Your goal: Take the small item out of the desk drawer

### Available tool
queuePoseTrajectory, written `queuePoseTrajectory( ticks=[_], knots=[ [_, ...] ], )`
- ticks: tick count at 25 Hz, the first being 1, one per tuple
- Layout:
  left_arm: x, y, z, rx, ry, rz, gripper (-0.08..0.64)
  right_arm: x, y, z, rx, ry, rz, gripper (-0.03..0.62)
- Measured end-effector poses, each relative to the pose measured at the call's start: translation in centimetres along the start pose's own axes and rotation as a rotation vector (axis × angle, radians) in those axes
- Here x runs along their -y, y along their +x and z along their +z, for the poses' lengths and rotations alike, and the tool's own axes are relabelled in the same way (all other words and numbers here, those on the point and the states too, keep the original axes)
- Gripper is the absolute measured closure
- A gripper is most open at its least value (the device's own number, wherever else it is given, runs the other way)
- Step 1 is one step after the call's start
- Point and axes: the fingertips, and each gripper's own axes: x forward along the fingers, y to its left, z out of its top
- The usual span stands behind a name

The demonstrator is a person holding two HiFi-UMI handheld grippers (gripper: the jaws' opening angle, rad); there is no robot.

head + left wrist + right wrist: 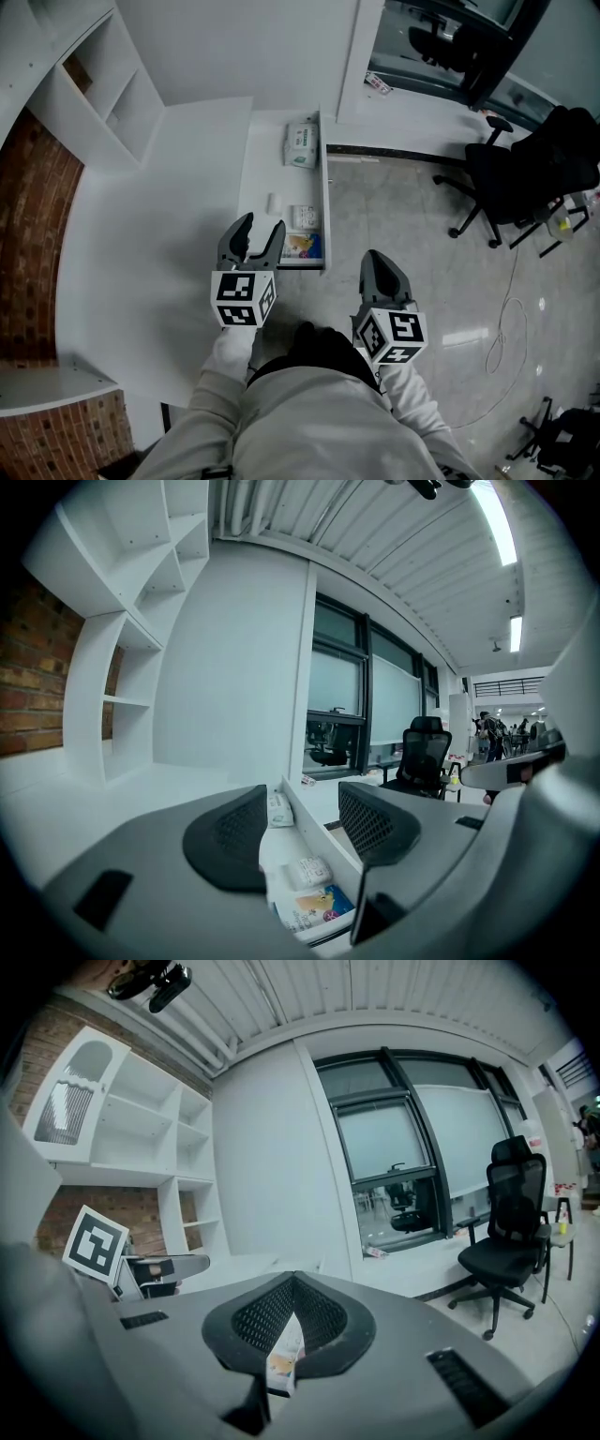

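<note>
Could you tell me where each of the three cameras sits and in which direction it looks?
Head view: on the person's head, looking steeply down at the open drawer; it shows both sleeves, the left gripper and the right gripper.
Left gripper view: on the left gripper, looking along its open jaws over the drawer towards the windows.
Right gripper view: on the right gripper, facing the same windows; its jaws are shut on a small packet.
Shared: both gripper views show the office chair.

The flat white desk point(178, 187) looked smooth and matt, the grey tiled floor point(422, 281) glossy, the small printed packet point(282, 1353) papery.
</note>
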Motion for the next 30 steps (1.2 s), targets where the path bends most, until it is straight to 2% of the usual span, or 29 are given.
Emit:
queuePoseTrajectory(
  ticks=[6,21,30],
  knots=[
    [-0.6,2.5,-0.1,-0.017,-0.001,0.014,0.325,0.7,2.0,1.0,0.005,-0.004,0.013,0.565],
    [-4.2,11.1,-0.1,-0.069,-0.017,0.095,0.325,4.0,11.3,4.7,0.014,-0.006,0.081,0.565],
    [-5.3,15.2,-2.2,-0.141,-0.048,0.124,0.325,6.7,15.2,5.4,-0.013,0.005,0.091,0.565]
  ],
)
